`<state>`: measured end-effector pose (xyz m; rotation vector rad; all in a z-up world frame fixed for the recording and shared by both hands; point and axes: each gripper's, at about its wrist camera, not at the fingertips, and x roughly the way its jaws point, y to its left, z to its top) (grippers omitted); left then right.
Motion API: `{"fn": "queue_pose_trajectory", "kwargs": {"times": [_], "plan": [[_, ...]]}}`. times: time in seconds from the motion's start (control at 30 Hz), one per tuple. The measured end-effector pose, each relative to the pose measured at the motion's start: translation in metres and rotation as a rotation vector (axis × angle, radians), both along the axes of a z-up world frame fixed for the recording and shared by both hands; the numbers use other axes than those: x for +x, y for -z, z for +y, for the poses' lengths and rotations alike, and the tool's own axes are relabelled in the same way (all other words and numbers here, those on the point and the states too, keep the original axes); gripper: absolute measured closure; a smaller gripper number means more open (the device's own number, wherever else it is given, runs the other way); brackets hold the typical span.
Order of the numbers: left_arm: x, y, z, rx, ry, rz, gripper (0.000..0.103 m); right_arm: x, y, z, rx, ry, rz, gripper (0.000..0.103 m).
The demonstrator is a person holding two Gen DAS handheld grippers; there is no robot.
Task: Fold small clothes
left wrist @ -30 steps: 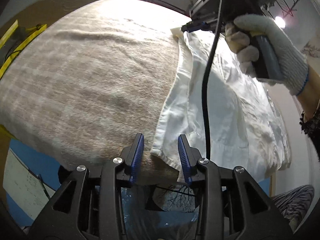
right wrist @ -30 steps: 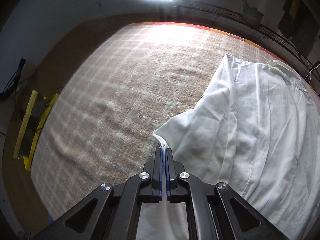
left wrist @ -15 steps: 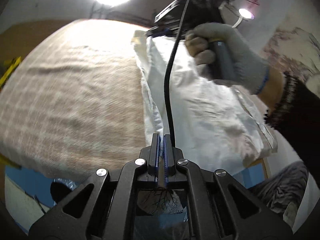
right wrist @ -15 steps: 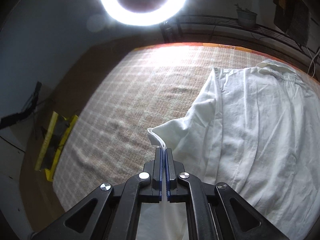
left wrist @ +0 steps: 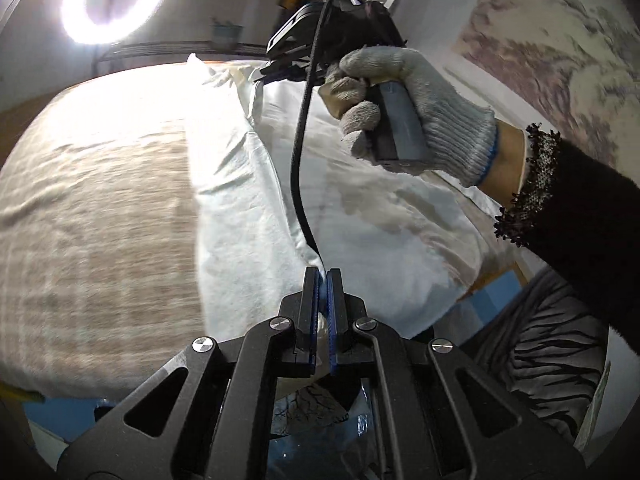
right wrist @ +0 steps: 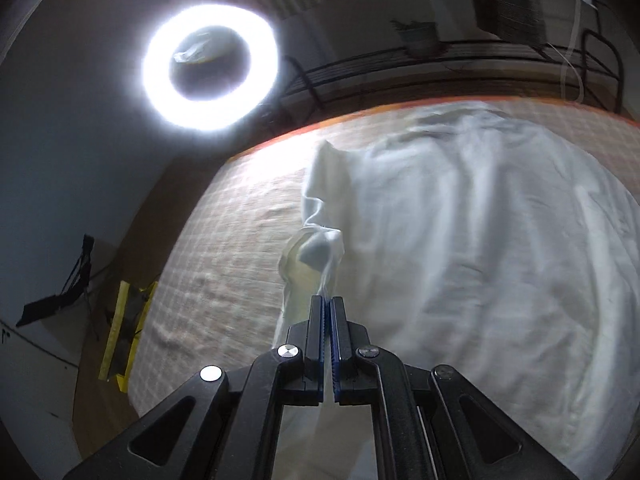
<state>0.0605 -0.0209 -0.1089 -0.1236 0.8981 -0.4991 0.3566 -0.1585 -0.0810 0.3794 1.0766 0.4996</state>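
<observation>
Covering surface: a beige checked blanket (left wrist: 100, 208) is lying over the table, giving the cloth a soft, flat bed to fold on.
Garment: a white shirt (right wrist: 500, 260) is spreading across the right part of the blanket, its left edge being raised off the surface, most likely so that side can be carried over the body.
Gloved hand: the right hand (left wrist: 420, 112) is gripping the handle of the far tool above the shirt's upper end, keeping that end aloft.
Left gripper (left wrist: 322, 276): its fingers are pressing together on the shirt's near hem, the cloth rising straight out of them.
Right gripper (right wrist: 327, 302): its fingers are clamping a thin twisted fold at the sleeve side, so both ends of one edge are being lifted together.
Cable (left wrist: 298, 152): it is hanging from the right tool across the shirt.
</observation>
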Motion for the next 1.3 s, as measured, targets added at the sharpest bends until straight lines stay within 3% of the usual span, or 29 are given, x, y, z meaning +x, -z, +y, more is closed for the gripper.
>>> {"fn": "queue_pose_trajectory", "kwargs": {"times": [0.2,0.3,0.43,0.5,0.57,0.6,0.77,0.83,0.97,1.07,1.17,1.3], "plan": [[0.003,0.009,-0.022,0.04,0.042,0.018,0.102,0.007,0.027,-0.043,0.052,0.08,0.077,0.103],[0.007,0.013,-0.027,0.041,0.04,0.037,0.102,0.006,0.025,-0.037,0.005,0.041,0.045,0.103],[0.008,0.017,-0.036,0.063,0.055,0.039,0.102,0.006,0.038,-0.038,-0.023,0.048,0.073,0.103],[0.004,0.019,-0.038,0.075,0.064,0.036,0.102,0.005,0.041,-0.04,-0.039,0.031,0.08,0.097],[0.0,0.021,-0.038,0.083,0.073,0.036,0.099,0.003,0.039,-0.043,-0.069,0.028,0.076,0.077],[-0.003,0.022,-0.036,0.078,0.083,0.04,0.096,-0.001,0.036,-0.047,-0.073,0.028,0.063,0.072],[-0.027,0.022,-0.023,0.045,0.135,0.048,0.091,-0.022,0.02,-0.076,-0.084,0.044,0.031,0.07],[-0.037,0.02,-0.019,0.03,0.156,0.047,0.084,-0.034,0.013,-0.092,-0.09,0.053,0.017,0.07],[-0.057,0.014,-0.002,-0.018,0.176,0.047,0.082,-0.066,-0.005,-0.126,-0.031,0.064,0.001,0.07],[-0.057,0.01,0.019,-0.049,0.111,0.057,0.081,-0.095,-0.023,-0.144,0.022,0.064,-0.024,0.066],[-0.035,0.012,0.05,-0.116,-0.017,0.115,0.081,-0.125,-0.031,-0.148,0.097,0.038,-0.028,0.061],[-0.005,0.026,0.074,-0.225,-0.141,0.225,0.081,-0.163,-0.014,-0.121,0.175,-0.046,0.047,0.061]]}}
